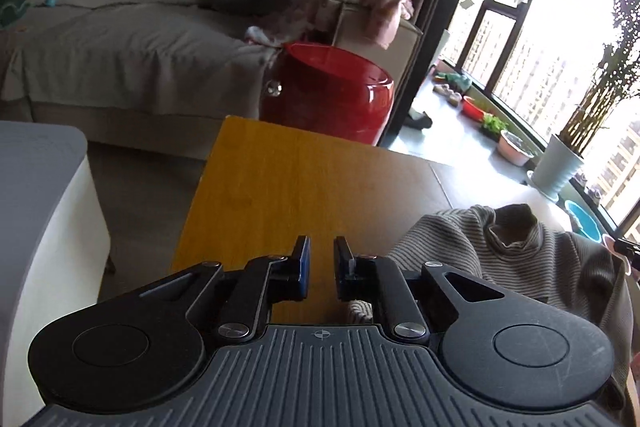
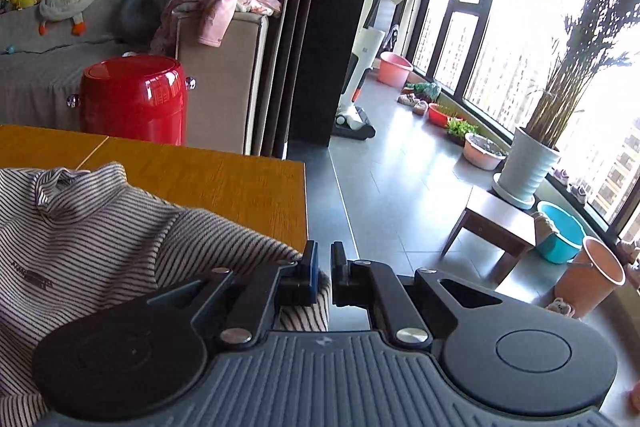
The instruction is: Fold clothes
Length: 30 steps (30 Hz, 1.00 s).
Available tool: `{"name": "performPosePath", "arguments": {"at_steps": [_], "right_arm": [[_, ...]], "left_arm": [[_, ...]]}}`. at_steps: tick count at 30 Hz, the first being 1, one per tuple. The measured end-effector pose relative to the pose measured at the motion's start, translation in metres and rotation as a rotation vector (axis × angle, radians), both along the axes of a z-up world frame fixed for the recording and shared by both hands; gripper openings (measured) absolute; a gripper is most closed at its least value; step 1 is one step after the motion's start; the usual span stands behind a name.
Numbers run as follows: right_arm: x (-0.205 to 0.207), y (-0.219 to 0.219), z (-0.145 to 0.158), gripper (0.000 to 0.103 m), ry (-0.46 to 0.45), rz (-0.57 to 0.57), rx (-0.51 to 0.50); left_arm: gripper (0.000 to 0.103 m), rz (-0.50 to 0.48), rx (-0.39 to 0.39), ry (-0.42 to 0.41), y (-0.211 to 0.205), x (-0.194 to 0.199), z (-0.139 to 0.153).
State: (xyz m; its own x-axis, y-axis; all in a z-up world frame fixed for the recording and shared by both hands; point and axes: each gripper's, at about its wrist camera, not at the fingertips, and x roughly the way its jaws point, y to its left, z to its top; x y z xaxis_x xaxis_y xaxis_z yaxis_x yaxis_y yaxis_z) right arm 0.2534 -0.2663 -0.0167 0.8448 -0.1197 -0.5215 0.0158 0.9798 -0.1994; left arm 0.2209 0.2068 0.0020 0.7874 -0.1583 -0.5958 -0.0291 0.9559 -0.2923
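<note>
Nearest, the left gripper [image 1: 322,269] is being held just above the wooden counter [image 1: 280,187], its jaws narrowly parted with only bare wood showing between the tips; a scrap of striped cloth is lying under its base, so whether anything is being gripped cannot be told. Beside it, the right gripper [image 2: 324,273] is being held at the counter's edge, jaws also narrowly parted, with a fold of the striped shirt [image 2: 100,227] being pressed against the blue pad of one finger; a firm pinch cannot be confirmed. The shirt is being spread on the counter between the two grippers, collar pointing away. It is judged to be light, soft and limp, likely to sag and slide, so it is best taken at the shoulder seams or hem corners. Farther off, a red bin [image 2: 134,95] and a sofa [image 1: 120,47] are being shown.
</note>
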Motion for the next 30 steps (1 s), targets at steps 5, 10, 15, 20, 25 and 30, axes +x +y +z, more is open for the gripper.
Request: {"name": "performPosePath", "arguments": {"at_steps": [5, 10, 15, 20, 25, 30], "right_arm": [[0.007, 0.047, 0.028, 0.027, -0.004, 0.245, 0.191], [0.022, 0.135, 0.014, 0.029, 0.071, 0.559, 0.155], [0.042, 0.164, 0.007, 0.027, 0.092, 0.594, 0.080], [0.061, 0.163, 0.017, 0.000, 0.093, 0.571, 0.098], [0.081, 0.162, 0.028, 0.000, 0.094, 0.548, 0.117], [0.082, 0.151, 0.024, 0.003, 0.143, 0.543, 0.149]], "left_arm": [[0.042, -0.110, -0.015, -0.055, -0.035, -0.015, 0.014], [0.065, -0.312, -0.060, -0.056, -0.087, -0.037, 0.009], [0.079, -0.432, 0.005, -0.028, -0.128, -0.066, -0.022], [0.095, -0.469, 0.078, -0.068, -0.141, -0.081, -0.036], [0.098, -0.463, 0.109, -0.058, -0.143, -0.084, -0.041], [0.098, -0.444, 0.136, -0.049, -0.141, -0.084, -0.040]]}}
